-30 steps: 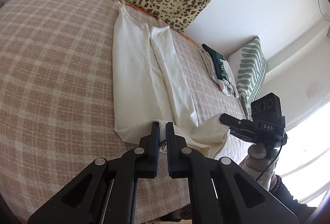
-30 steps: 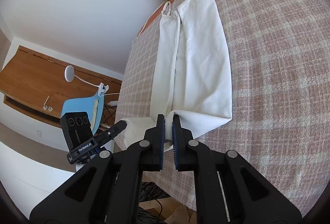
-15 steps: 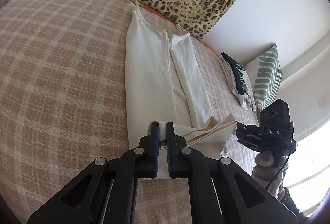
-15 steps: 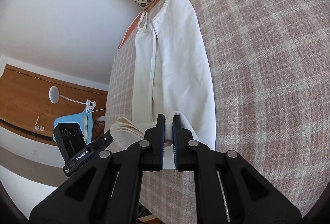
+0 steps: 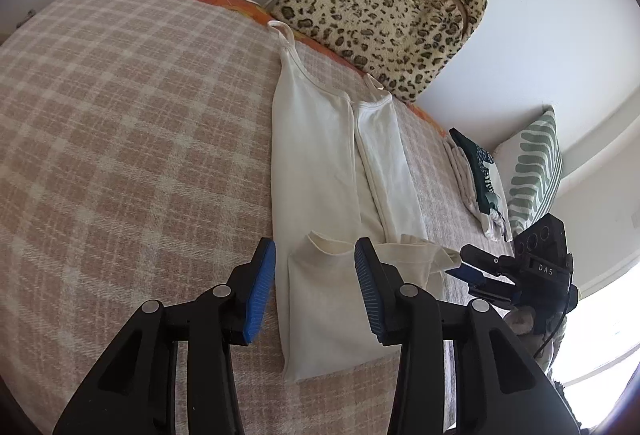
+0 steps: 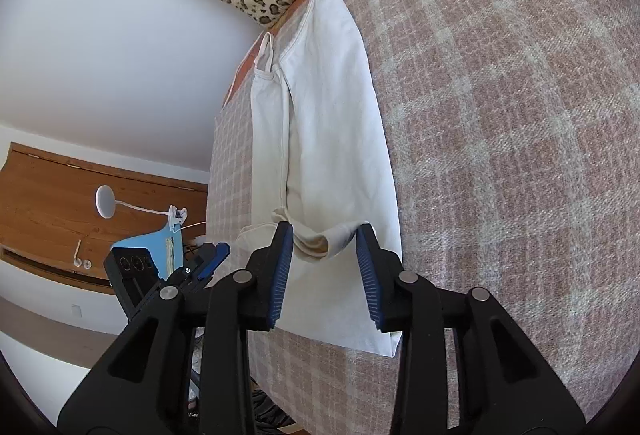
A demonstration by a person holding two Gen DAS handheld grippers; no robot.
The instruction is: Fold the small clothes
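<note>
White camisole point(image 5: 316, 163) hem now lies folded up, released by both opening grippers, left gripper point(image 5: 316, 287) and right gripper point(image 6: 325, 267).

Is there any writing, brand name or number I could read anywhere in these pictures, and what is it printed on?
"DAS": white letters on the black camera box of the right gripper, seen from the left wrist.
Pale lettering on the dark green folded cloth beside the striped pillow: too blurred to read.
Small white print on the left gripper, in the right wrist view: too small to read.
No numbers or signs elsewhere.
</note>
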